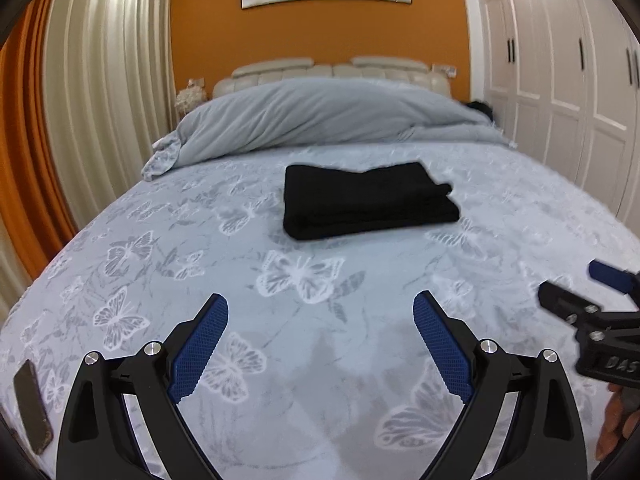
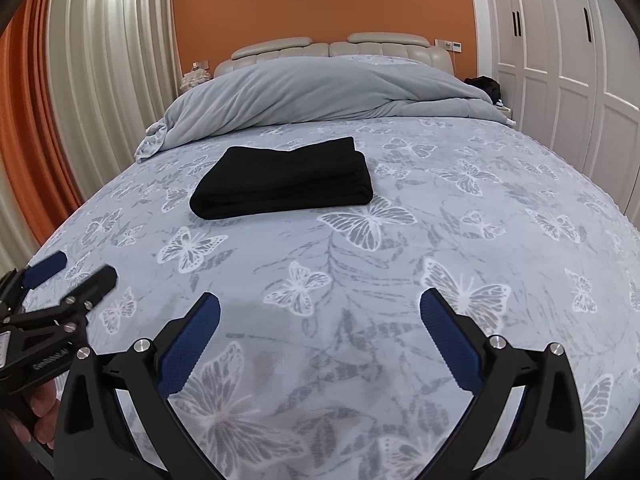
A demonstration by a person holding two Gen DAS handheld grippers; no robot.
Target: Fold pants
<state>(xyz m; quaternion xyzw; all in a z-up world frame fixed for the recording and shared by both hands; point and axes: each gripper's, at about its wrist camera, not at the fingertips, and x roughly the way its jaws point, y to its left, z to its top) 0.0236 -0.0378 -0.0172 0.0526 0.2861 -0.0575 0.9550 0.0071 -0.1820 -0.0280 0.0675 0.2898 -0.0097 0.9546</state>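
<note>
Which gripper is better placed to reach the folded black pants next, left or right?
Slight edge to the left gripper. The pants lie almost straight ahead of it, while from the right gripper they sit ahead and off to its left. Both are open, empty, and well short of them.

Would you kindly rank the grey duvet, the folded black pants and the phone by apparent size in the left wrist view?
1. Grey duvet, the widest though farthest.
2. Folded black pants.
3. Phone, smallest though nearest the camera, at the fisheye edge.
</note>
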